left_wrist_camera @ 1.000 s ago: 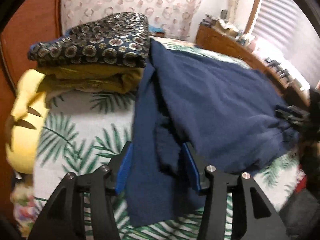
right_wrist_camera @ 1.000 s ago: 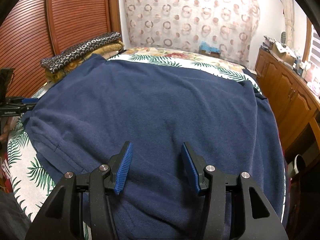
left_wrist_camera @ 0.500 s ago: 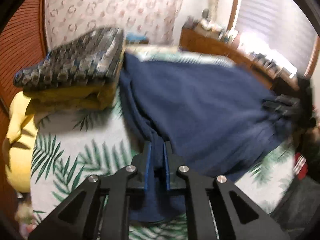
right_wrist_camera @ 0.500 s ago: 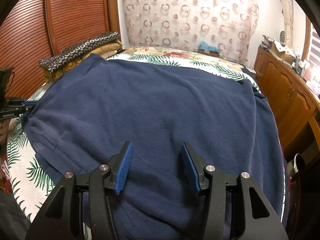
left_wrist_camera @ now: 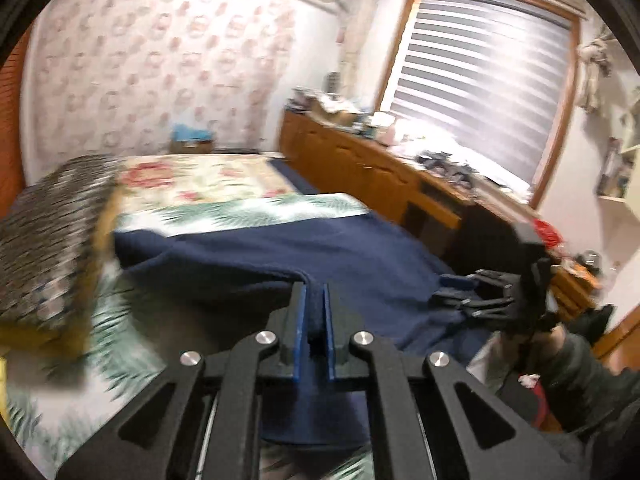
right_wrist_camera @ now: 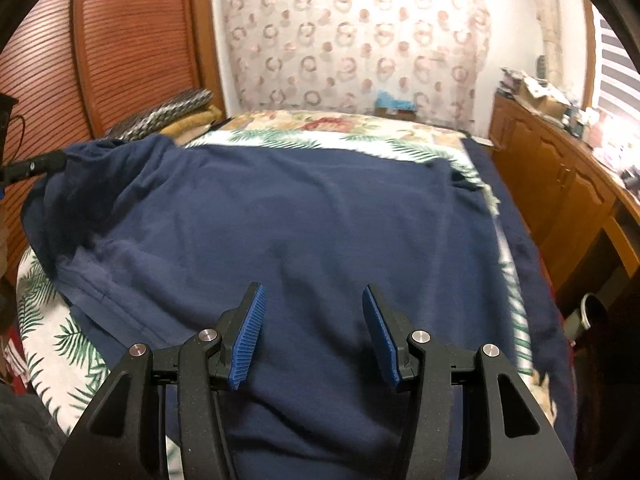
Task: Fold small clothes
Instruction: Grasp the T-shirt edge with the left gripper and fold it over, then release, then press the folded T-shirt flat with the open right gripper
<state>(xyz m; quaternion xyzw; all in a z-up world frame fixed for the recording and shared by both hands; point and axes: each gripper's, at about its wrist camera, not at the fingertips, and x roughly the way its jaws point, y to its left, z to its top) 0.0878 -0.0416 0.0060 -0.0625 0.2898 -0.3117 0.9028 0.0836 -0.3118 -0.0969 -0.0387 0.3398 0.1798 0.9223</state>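
A large navy fleece garment [right_wrist_camera: 320, 220] lies spread over the bed. My left gripper [left_wrist_camera: 314, 292] pinches a fold of the garment's edge [left_wrist_camera: 316, 320] between its blue pads, the jaws still closing tight on it, and holds that edge raised off the bed. Seen from the right wrist, the left gripper [right_wrist_camera: 32, 166] is at the far left with the lifted navy corner hanging from it. My right gripper [right_wrist_camera: 312, 316] hovers open over the garment's near part, nothing between its pads. From the left wrist, the right gripper [left_wrist_camera: 452, 292] shows at the garment's right edge.
A stack of folded clothes [left_wrist_camera: 48, 240] sits at the bed's left side by the slatted wooden door [right_wrist_camera: 120, 40]. A palm-leaf bedspread [left_wrist_camera: 248, 208] lies under the garment. A cluttered wooden dresser [right_wrist_camera: 560, 168] runs along the right, below the window blinds [left_wrist_camera: 480, 80].
My left gripper shut on the garment's edge, then rose and swung across, lifting the navy fabric with it. The right gripper shifted slightly and stayed open.
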